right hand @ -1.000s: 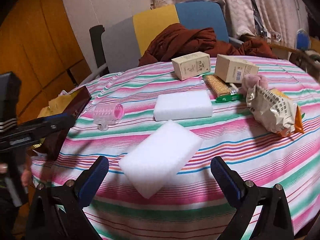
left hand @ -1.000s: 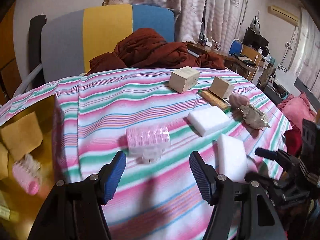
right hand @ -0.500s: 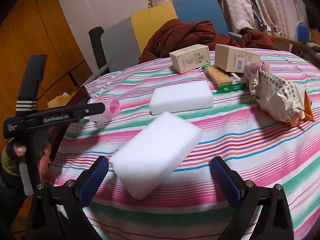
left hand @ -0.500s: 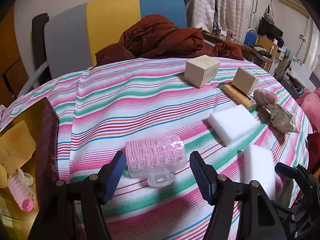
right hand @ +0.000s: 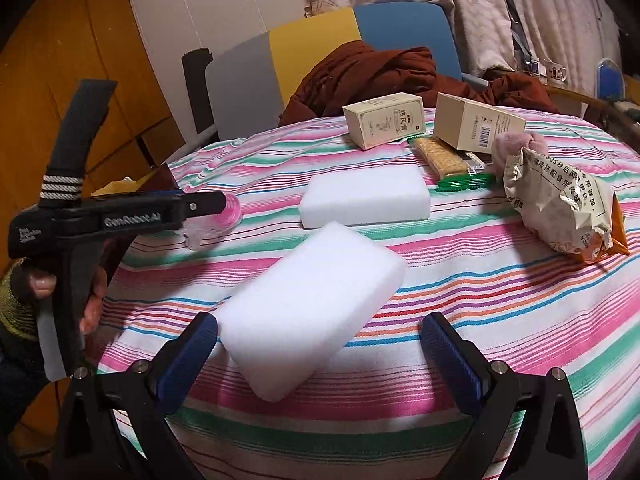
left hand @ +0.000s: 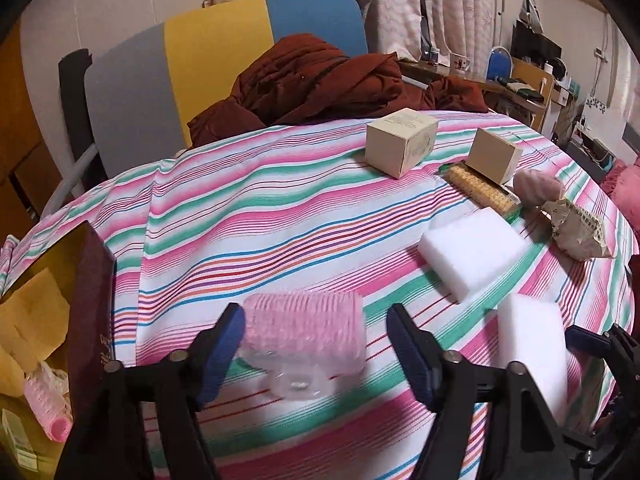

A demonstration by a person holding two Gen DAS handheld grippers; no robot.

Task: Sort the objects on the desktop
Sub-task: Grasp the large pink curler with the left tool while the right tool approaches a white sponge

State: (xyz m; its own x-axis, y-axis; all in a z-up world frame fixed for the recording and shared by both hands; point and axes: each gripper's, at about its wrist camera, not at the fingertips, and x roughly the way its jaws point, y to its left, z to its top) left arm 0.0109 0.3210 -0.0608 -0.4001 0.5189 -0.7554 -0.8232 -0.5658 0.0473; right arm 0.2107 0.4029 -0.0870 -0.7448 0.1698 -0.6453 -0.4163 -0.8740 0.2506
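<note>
A pack of pink hair rollers (left hand: 306, 334) in clear plastic lies on the striped tablecloth (left hand: 260, 220), between the open fingers of my left gripper (left hand: 316, 350); whether they touch it I cannot tell. The pack also shows in the right wrist view (right hand: 214, 220), partly behind the left gripper (right hand: 200, 206). My right gripper (right hand: 320, 354) is open around the near end of a white sponge block (right hand: 312, 314), fingers apart from it. That block shows in the left wrist view (left hand: 532, 340). A second white block (right hand: 364, 196) lies beyond.
An open box (left hand: 44, 320) at the table's left edge holds another pink roller (left hand: 44, 412). At the back right lie two beige cartons (right hand: 384, 120) (right hand: 478, 122), a cracker pack (right hand: 448, 158), a crumpled snack bag (right hand: 560, 204) and a pink puff (right hand: 516, 146). A chair with brown clothing (left hand: 320, 80) stands behind.
My left gripper has moved forward until the roller pack sits between its fingers. My right gripper has moved closer to the near sponge block. Both stay open.
</note>
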